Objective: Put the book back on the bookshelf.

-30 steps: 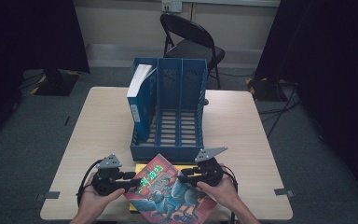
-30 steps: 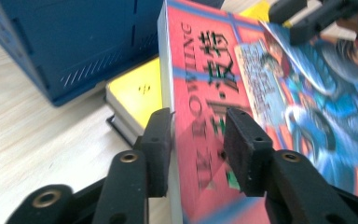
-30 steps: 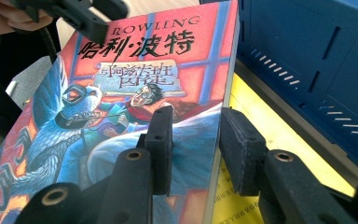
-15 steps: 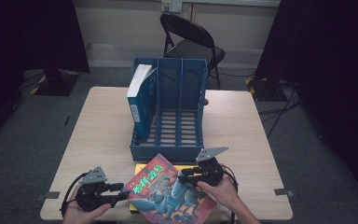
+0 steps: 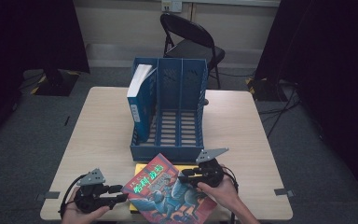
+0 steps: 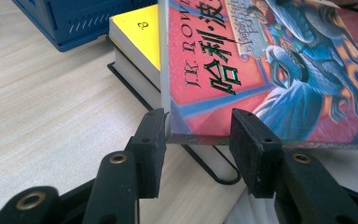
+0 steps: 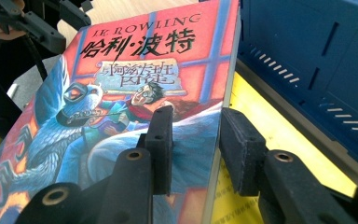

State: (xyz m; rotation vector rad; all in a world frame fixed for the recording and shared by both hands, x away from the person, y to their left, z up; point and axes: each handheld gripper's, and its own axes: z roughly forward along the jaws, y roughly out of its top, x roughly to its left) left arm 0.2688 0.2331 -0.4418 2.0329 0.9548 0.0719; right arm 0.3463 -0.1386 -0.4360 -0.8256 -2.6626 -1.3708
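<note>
Where glossy red book (image 5: 170, 193) tilts, ribbed blue rack (image 5: 170, 114)

Left gripper released and withdrawn from the book

The black two-jaw left gripper (image 5: 116, 193) has shifted from the lower centre of the high view toward the lower left, off the left edge of the red illustrated paperback book (image 5: 168, 196). Its jaws have just been opening; the book's corner stands between them, unpressed.
</note>
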